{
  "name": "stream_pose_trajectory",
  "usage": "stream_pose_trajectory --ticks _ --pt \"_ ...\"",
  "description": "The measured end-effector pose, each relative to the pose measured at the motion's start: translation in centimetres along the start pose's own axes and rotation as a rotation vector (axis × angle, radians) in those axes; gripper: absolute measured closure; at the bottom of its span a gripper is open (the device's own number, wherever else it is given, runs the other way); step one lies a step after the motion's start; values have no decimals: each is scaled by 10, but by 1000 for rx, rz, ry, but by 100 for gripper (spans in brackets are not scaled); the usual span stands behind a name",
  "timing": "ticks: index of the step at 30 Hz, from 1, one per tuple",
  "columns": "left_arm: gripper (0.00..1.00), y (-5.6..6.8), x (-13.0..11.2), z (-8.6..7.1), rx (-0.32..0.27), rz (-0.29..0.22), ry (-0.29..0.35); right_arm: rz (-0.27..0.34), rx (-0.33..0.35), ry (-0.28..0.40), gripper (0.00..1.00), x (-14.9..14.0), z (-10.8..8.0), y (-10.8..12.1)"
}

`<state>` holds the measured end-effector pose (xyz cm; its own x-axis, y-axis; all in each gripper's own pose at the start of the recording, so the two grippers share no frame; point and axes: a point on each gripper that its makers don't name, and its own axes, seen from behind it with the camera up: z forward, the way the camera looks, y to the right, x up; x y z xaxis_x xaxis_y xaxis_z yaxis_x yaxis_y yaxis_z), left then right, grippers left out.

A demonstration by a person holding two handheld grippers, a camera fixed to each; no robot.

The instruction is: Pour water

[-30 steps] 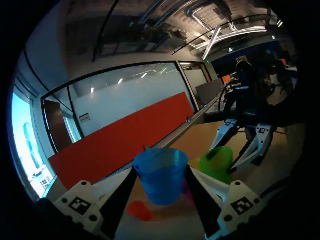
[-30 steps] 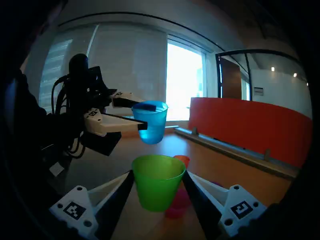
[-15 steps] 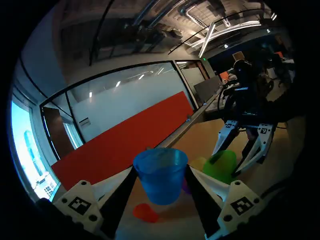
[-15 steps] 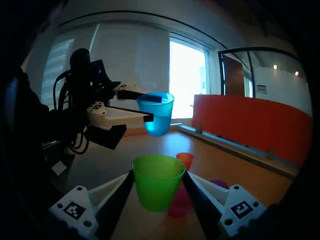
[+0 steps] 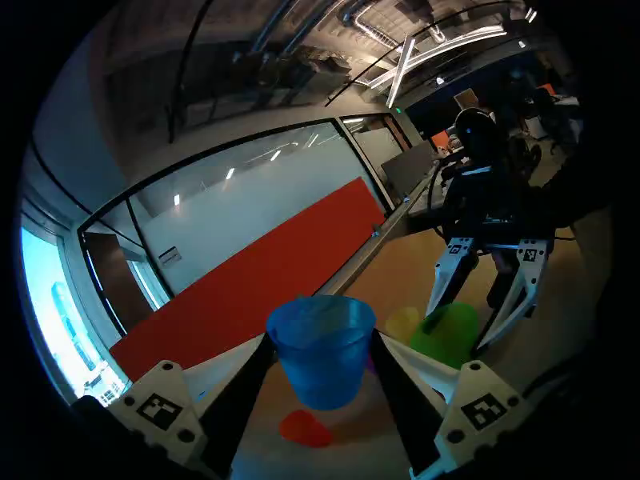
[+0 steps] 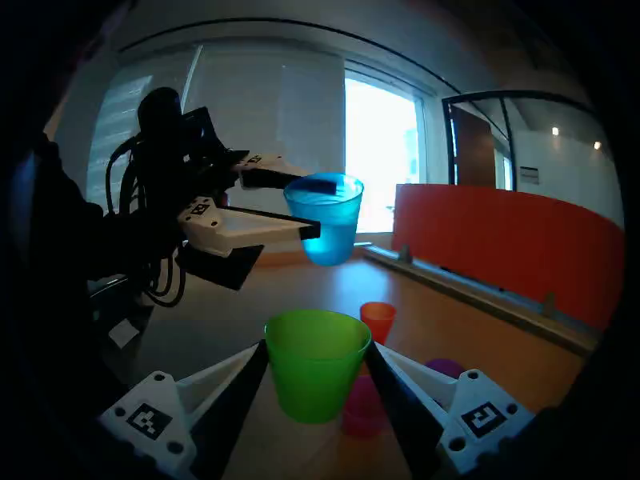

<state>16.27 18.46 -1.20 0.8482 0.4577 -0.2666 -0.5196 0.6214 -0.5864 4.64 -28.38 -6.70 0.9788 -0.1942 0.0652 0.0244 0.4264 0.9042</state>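
Note:
My left gripper [image 5: 320, 364] is shut on a translucent blue cup [image 5: 321, 360] holding water, raised well above the table. From the right gripper view, that blue cup [image 6: 324, 218] hangs up and slightly right of centre, with the left gripper [image 6: 308, 206] reaching in from the left. My right gripper [image 6: 316, 376] is shut on an upright, seemingly empty green cup [image 6: 317, 364]. In the left gripper view the green cup [image 5: 448, 332] sits lower right, between the right gripper's fingers [image 5: 444, 280].
On the wooden table [image 6: 448, 336] stand an orange cup [image 6: 377, 320], a pink cup [image 6: 364, 404] and a purple cup [image 6: 444, 368]. Left gripper view shows the orange cup [image 5: 304, 428] and a yellow cup [image 5: 402, 324]. A red partition [image 6: 512, 240] lines the table's far edge.
The left gripper has carried the blue cup higher and to the right in the right gripper view, nearer above the green cup. The green cup has stayed put.

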Motion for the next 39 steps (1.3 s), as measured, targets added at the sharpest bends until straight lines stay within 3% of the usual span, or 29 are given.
stream_pose_trajectory --ticks 11,39 --pt "16 -4 3 0 11 67 1 0 13 -1 10 3 8 -1" --pt "16 3 15 1 12 204 -6 13 34 27 10 8 24 -2"
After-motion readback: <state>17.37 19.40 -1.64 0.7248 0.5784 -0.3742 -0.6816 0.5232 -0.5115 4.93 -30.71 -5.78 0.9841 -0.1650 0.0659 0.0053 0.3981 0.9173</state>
